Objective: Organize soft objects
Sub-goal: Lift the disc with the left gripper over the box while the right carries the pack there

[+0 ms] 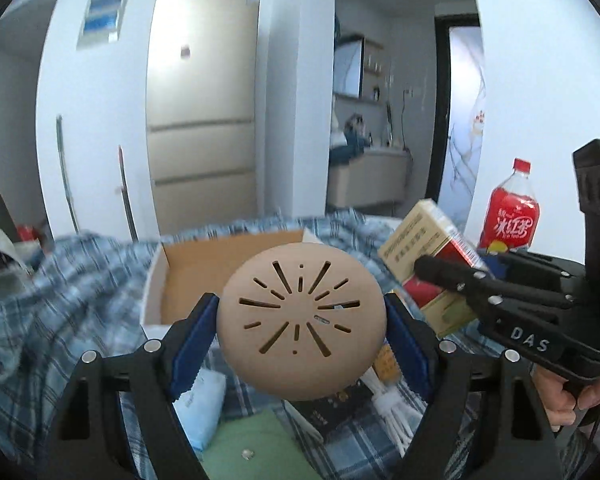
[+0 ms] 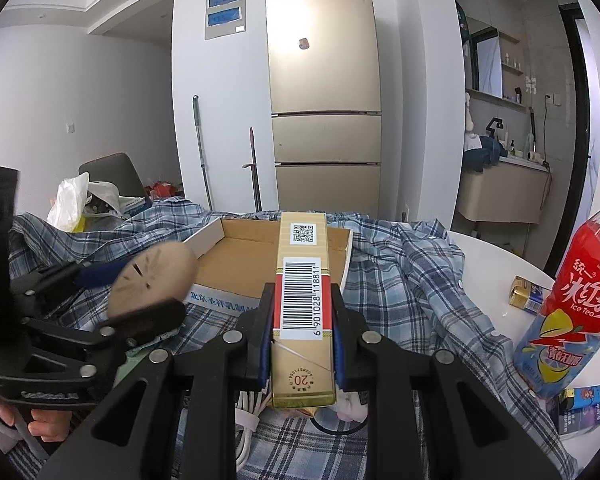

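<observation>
Gripping tan disc [image 1: 301,322] & carton [image 2: 303,312]

Soft, even daylight fills both views without hard shadows, the left wrist view smeared by motion blur across the plaid cloth [image 1: 80,280] and fridge [image 1: 204,100], the right wrist view sharp, both bowed by fisheye with black corners.

The red bottle [image 2: 568,312] is cut off at the right edge; the round disc [image 2: 154,280] is blurred at centre left.
</observation>
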Demonstrator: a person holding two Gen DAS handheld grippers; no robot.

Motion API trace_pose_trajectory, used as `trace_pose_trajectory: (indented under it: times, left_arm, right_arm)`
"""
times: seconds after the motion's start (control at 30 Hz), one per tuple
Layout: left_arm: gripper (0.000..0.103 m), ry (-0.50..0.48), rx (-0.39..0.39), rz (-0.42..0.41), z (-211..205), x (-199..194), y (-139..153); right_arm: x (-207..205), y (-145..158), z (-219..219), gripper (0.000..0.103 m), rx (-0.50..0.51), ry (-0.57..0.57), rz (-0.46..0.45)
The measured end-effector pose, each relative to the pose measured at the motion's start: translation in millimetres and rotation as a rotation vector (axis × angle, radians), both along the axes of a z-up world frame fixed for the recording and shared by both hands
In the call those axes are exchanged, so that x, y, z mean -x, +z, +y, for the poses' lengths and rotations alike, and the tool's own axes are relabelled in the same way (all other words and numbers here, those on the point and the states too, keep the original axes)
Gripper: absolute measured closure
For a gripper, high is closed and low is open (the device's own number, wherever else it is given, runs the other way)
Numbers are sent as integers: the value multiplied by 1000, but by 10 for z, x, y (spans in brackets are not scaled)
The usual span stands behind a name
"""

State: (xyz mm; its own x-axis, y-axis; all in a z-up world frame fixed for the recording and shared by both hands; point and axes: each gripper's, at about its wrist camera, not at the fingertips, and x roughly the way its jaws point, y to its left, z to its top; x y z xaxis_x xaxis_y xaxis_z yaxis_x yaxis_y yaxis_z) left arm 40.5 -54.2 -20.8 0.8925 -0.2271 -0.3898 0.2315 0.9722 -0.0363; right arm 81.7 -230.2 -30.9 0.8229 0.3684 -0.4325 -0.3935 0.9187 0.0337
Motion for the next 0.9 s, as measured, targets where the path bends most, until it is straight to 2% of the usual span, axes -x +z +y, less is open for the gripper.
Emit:
trace_pose_trajectory:
  times: [0.07,0.17,0.37,0.47,0.57,0.73,0.9]
  left_arm:
    - [20,35,-14,-58,6,82,53]
    - [20,59,-15,-96,26,136,84]
    - [20,70,-17,-95,16,126,153]
    - [20,80,19,-98,91,115,250]
    - [20,102,21,-144,159,122,426]
    - [20,117,33,-226,251,159,819]
    - [20,120,43,-269,275,127,1220]
  right_arm:
    - [9,7,-8,82,-1,0,-6]
    - [20,22,-4,82,0,1,-16]
    - [84,85,40,82,25,-1,-56]
    - [133,168,40,82,23,-15,-84]
    - [128,311,24,82,9,-21,-95]
    - [77,645,73,82,17,-41,-162]
    - [-5,1079,185,82,-19,-63,-207]
